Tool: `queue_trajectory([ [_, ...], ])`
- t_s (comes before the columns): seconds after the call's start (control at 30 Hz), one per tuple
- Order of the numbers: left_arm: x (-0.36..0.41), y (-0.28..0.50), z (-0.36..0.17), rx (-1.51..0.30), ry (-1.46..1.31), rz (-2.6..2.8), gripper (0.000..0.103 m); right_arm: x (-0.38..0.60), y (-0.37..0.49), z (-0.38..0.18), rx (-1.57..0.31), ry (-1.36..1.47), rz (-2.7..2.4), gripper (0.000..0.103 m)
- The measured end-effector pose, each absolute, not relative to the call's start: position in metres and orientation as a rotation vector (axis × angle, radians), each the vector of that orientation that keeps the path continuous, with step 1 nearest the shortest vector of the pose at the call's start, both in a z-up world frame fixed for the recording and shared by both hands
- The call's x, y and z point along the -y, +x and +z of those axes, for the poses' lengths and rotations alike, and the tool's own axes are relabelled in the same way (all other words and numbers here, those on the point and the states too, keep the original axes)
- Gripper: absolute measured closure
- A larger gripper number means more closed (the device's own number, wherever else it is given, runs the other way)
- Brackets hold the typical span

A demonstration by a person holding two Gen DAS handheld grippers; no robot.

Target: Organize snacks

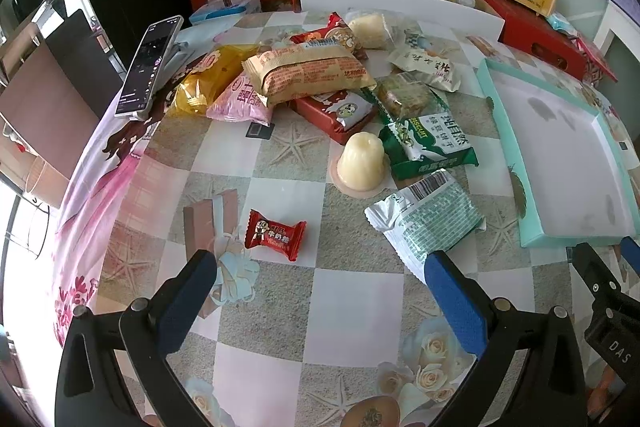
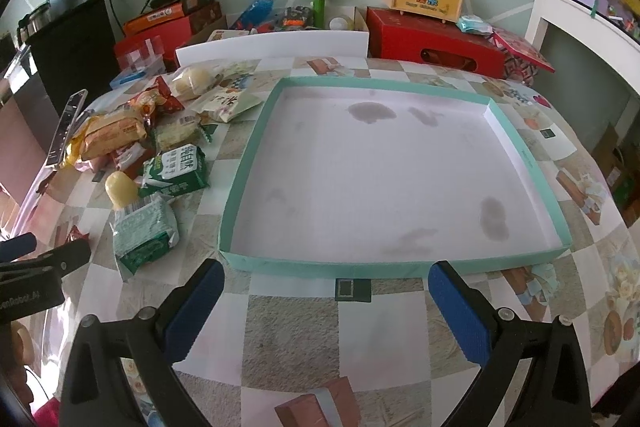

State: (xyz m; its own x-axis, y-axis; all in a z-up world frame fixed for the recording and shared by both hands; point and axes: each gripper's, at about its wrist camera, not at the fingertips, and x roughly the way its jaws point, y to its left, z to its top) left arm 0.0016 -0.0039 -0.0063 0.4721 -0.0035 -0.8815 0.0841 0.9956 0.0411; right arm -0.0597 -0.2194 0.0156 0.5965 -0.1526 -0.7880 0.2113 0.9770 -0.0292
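Snacks are lying in a loose heap on the table (image 1: 280, 291), left of the teal tray (image 2: 236, 211), which is sitting empty apart from a few dark stains on its white floor. Nearest to me in the left view: a small red candy (image 1: 275, 234) lying apart from the pile, a silver-green packet (image 1: 428, 221) just beside the tray's near corner, a pale jelly cup (image 1: 362, 163) standing inverted and touching a green biscuit pack (image 1: 430, 147). Further back, a tan wafer pack (image 1: 310, 73) is resting on top of red and pink wrappers. A phone on a stand (image 1: 150, 67) is leaning at the pile's left edge.

I am holding the left tongs (image 1: 320, 291) wide and empty above the table, short of the candy. The right tongs (image 2: 326, 301) are also gaping wide, empty, hovering just before the tray's near wall.

Risks I am judging from here: the foil wrappers look slick and may be slipping out of a pinch; pulling a lower pack could be toppling the stack toward the phone; the jelly cup may be deforming or rolling if squeezed off-centre; the tongs are working close together near the tray corner and could be colliding.
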Motion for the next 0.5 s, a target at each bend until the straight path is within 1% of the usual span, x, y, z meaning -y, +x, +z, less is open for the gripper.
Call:
queue_trajectory([
  [0.5, 0.0028, 0.0036, -0.0082, -1.092, 0.087, -0.04, 0.0, 0.2188, -0.0601, 0.0153, -0.909, 0.07, -0.211, 0.0],
])
